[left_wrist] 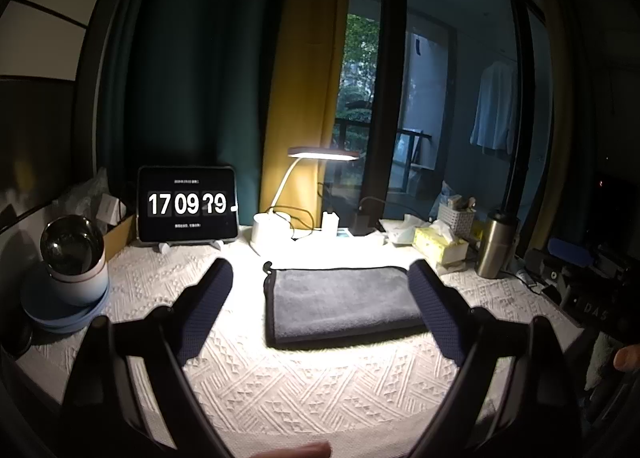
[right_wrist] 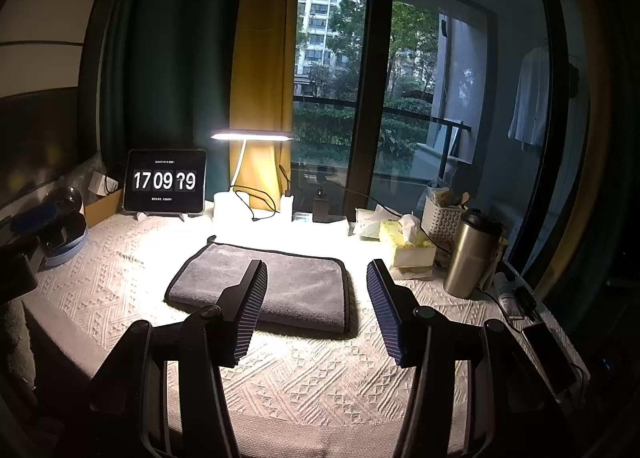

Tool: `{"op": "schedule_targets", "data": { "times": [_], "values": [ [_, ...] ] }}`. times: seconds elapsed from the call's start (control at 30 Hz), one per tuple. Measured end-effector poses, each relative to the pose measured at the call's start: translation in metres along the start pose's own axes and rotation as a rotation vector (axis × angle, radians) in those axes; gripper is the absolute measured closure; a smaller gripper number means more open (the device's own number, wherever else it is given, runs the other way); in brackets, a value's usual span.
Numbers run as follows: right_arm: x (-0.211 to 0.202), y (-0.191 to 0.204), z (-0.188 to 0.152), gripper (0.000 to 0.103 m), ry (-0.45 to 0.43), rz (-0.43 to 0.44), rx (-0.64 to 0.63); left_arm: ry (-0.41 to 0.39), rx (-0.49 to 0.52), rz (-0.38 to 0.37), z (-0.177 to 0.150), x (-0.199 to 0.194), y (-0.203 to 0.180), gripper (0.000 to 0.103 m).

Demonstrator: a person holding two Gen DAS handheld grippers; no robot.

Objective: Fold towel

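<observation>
Surface: we see a table under a white cloth (left_wrist: 304,378) woven with raised diamond patterns, and behind it dark green and yellow curtains beside a glass door.
Towel: our grey towel (left_wrist: 344,302) with dark edging lies folded flat at the middle of the cloth, a small loop at its 11 o'clock corner; in the right wrist view it (right_wrist: 280,286) sits partly behind the left finger.
Left gripper: the left gripper (left_wrist: 320,310) hangs above the cloth with its jaws spread wide, holding nothing, the towel seen between the fingers.
Right gripper: the right gripper (right_wrist: 318,314) is likewise spread wide and empty, above the near edge of the towel.
Writing: the tablet (left_wrist: 187,204) at 10 o'clock from the towel shows "17 09" and a seconds pair caught mid-flip that we cannot read; the small lines above and below are too fine to make out.
Lamp: a lit white desk lamp (left_wrist: 324,154) stands at 12 o'clock.
Right side: a yellow tissue box (right_wrist: 406,248) and a steel tumbler (right_wrist: 472,254) stand at 2 o'clock, its label not legible.
</observation>
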State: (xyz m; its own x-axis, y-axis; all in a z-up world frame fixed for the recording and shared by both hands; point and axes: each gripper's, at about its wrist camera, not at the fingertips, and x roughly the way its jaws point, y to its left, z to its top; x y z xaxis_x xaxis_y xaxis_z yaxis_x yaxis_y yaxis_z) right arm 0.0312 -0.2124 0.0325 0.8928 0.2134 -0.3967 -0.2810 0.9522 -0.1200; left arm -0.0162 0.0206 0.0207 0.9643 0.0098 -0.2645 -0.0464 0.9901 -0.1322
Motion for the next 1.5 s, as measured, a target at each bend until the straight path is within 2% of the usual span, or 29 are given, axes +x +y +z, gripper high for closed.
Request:
{"op": "schedule_targets", "data": {
  "times": [1.5],
  "values": [
    [0.0003, -0.0017, -0.0051, 0.048, 0.007, -0.002, 0.003, 0.025, 0.018, 0.021, -0.0016, 0.0102, 0.0017, 0.013]
  ]
}}
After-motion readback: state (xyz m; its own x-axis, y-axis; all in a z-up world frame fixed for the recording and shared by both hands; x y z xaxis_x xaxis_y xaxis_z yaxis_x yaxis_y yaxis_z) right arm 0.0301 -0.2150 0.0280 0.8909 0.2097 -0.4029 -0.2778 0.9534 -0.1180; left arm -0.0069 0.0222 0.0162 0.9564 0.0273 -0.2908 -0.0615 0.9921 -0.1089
